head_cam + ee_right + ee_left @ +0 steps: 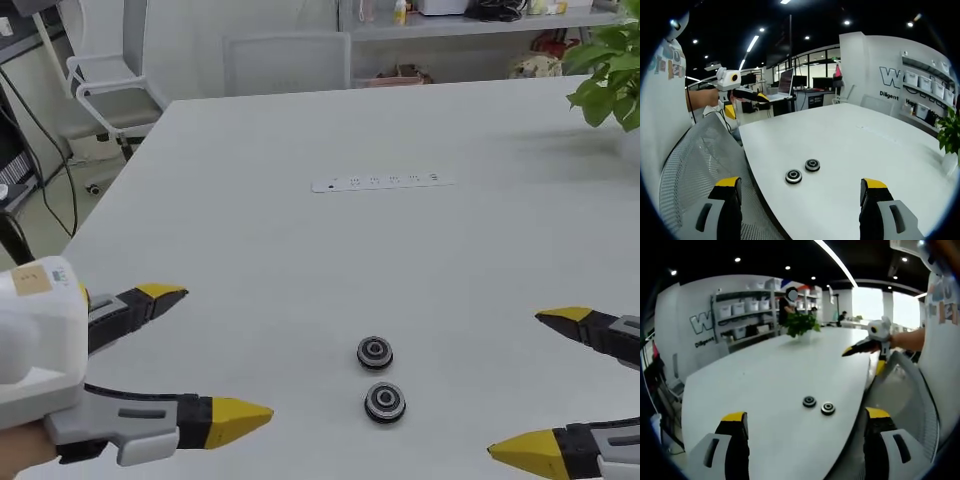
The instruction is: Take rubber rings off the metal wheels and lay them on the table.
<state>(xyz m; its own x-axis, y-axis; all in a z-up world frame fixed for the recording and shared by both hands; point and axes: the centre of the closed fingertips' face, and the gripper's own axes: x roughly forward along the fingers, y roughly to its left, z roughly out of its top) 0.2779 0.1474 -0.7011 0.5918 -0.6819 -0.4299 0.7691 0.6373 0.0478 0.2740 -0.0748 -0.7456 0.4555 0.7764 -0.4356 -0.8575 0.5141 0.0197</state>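
Left tool (228,352), grey body with black jaws and yellow tips, sits nearest the head camera at lower left. Jaws spread wide, holding nothing. Right tool (515,383), same build, at lower right. Jaws also wide apart, holding nothing. Both hang above the tabletop and touch nothing.

Two small round metal wheels, logged as near wheel (385,402) and far wheel (375,352). Each lies flat on the pale grey tabletop (250,220), with a silver hub in the middle. Black rubber rings (369,403) are seated round both rims. The wheels lie just beside each other, with a narrow gap between them.

Position: on the person's side of the white power strip (382,183), well apart from it, roughly in line with its middle. Both wheels lie between the two tools, and neither tool touches them.

Left gripper view: both wheels lie ahead, between that tool's own jaws. The right tool enters from the right, yellow tips apart.

Right gripper view: the same pair of wheels lies ahead between its jaws. The left tool enters from the left, raised above the tabletop edge.

Beyond the power strip, a grey chair back (287,62) stands at the tabletop's far edge. Right of the strip and farther off is a green leafy plant (610,80). Left of the strip, off the tabletop, stands a white chair frame (105,85).
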